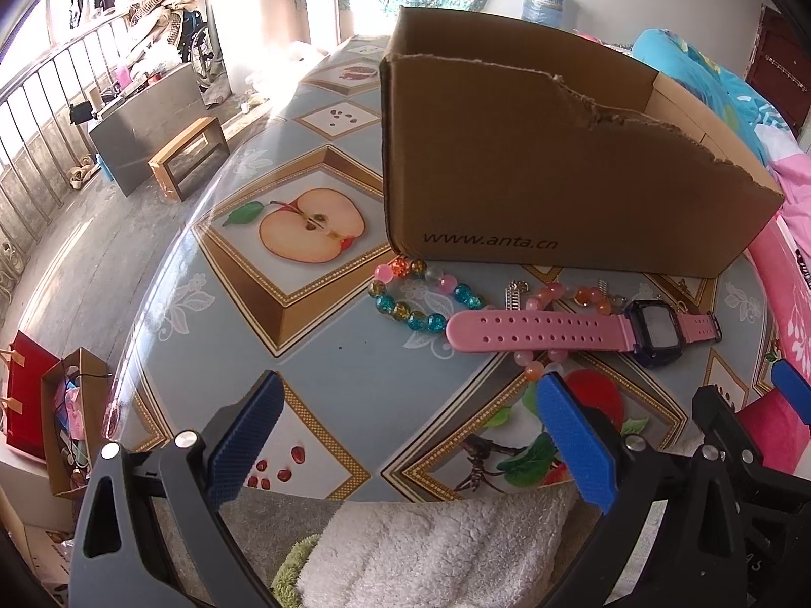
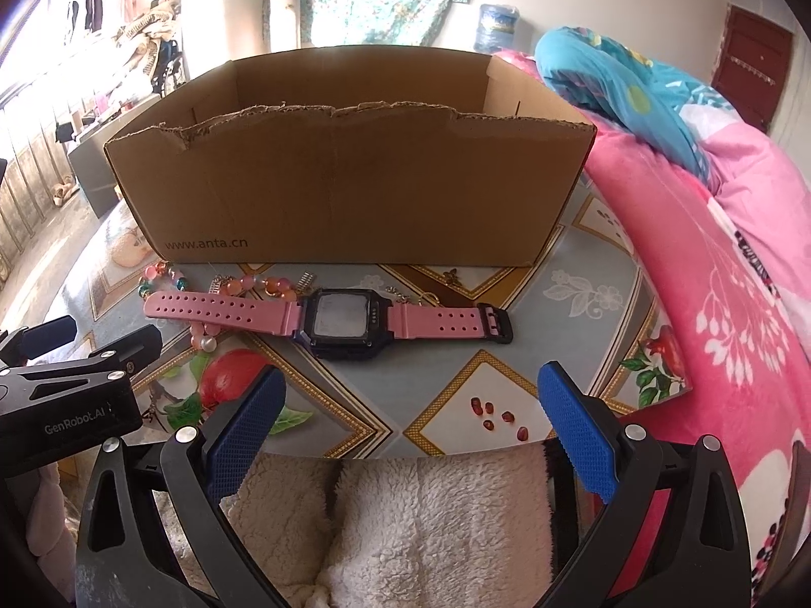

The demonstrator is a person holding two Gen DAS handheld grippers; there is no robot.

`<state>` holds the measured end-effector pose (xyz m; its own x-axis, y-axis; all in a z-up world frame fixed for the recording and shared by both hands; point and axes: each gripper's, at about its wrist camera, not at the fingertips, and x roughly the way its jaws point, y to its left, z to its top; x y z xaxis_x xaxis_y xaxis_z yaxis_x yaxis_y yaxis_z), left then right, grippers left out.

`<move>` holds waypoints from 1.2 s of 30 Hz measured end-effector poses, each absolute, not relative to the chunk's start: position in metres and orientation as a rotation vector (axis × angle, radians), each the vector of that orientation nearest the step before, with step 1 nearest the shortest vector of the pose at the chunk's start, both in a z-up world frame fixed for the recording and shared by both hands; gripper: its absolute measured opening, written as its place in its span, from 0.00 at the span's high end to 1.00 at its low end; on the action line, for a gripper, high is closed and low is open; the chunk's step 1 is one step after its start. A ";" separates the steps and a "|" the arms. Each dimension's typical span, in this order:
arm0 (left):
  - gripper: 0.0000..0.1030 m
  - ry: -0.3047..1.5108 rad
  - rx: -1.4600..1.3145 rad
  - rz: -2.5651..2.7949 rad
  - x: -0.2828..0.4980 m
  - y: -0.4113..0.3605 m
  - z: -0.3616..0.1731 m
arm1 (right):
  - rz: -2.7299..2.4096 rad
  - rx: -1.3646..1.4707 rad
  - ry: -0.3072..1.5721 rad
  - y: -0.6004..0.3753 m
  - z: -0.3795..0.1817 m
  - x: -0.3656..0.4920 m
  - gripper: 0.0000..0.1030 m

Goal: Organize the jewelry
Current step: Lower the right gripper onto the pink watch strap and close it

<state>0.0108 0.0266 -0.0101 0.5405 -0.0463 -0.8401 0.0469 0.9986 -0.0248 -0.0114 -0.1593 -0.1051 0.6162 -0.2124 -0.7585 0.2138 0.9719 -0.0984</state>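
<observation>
A pink-strapped watch with a dark square face lies flat on the table in front of a brown cardboard box. Beneath its strap lies a bracelet of pink and orange beads. A bracelet of teal, amber and pink beads rests to the left, by the box corner. My left gripper is open, near the table's front edge, short of the jewelry. My right gripper is open too, just in front of the watch. Nothing is between either pair of fingers.
The table has a glossy fruit-print cover. Pink and blue bedding presses against its right side. A fluffy white cloth lies below the front edge. A small wooden stool and open boxes sit on the floor at left.
</observation>
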 end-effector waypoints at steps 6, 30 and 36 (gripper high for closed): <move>0.05 0.912 -0.048 -0.149 0.010 0.048 -0.014 | -0.222 -0.021 0.834 -0.154 -0.101 -0.007 0.08; 0.19 0.709 0.133 -0.583 0.010 0.012 0.004 | 0.201 -0.388 0.931 -0.144 -0.114 0.028 0.44; 0.34 0.728 0.185 -0.653 0.014 -0.008 0.002 | 0.330 -0.418 1.009 -0.149 -0.124 0.048 0.44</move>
